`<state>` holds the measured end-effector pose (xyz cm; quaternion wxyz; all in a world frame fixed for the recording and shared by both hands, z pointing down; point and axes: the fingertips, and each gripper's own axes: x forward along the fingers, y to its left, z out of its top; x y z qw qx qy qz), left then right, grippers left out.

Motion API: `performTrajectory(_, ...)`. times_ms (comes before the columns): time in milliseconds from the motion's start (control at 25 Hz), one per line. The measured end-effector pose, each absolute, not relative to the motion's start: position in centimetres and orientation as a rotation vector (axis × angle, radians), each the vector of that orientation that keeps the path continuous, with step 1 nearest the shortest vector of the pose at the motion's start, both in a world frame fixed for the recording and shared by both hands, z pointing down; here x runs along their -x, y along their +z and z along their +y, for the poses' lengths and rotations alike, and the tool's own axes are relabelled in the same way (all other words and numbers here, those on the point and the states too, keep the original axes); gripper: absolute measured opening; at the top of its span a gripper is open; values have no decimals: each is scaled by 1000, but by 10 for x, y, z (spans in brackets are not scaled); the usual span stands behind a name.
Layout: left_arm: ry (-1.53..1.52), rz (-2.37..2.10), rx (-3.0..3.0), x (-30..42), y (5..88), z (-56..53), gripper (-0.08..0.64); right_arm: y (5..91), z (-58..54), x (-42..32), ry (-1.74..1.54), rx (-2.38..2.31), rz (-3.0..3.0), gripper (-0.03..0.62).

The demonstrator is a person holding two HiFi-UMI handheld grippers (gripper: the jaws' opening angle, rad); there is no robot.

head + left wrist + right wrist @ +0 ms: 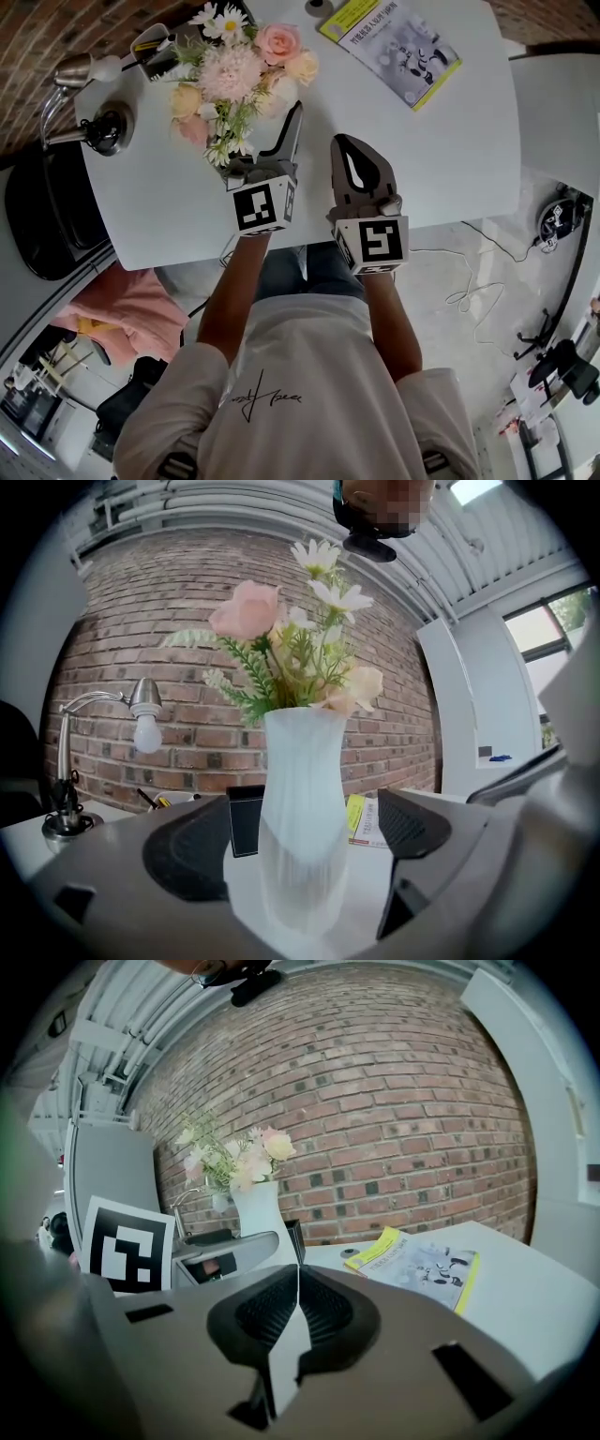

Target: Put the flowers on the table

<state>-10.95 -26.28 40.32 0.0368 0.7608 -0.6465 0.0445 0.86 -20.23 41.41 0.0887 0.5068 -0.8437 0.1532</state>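
Flowers (239, 70) upright in a white vase (302, 761) on the surface (450, 141), straddled by the left gripper (267, 141), jaws apart with a gap either side. Just right of the vase, right gripper (347, 150) pinched together on nothing.

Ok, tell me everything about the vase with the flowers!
The vase is white and frosted-looking, with faint upright ribs, narrow at the neck and wider below. It stands upright on the white table, holding pink, cream and daisy-like flowers with green sprigs. The left tool has its jaws open on either side; neither seems to touch it.
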Motion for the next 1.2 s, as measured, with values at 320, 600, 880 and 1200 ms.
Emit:
performTrajectory(320, 126, -1935, -2353, 116, 382, -236, 491, 396, -188, -10, 413, -1521, -2515, 26)
performTrajectory(600, 136, -1834, -2383, 117, 371, -202, 403, 379, -171, -5, 394, -1524, -2522, 26)
performTrajectory(880, 81, -1683, -2468, 110, 342, -170, 300, 356, -147, 10, 365, -1518, -2531, 26)
performTrajectory(1200, 50, -1634, -2473, 118, 317, -140, 201, 338, -114, 26, 364, -1507, -2535, 26)
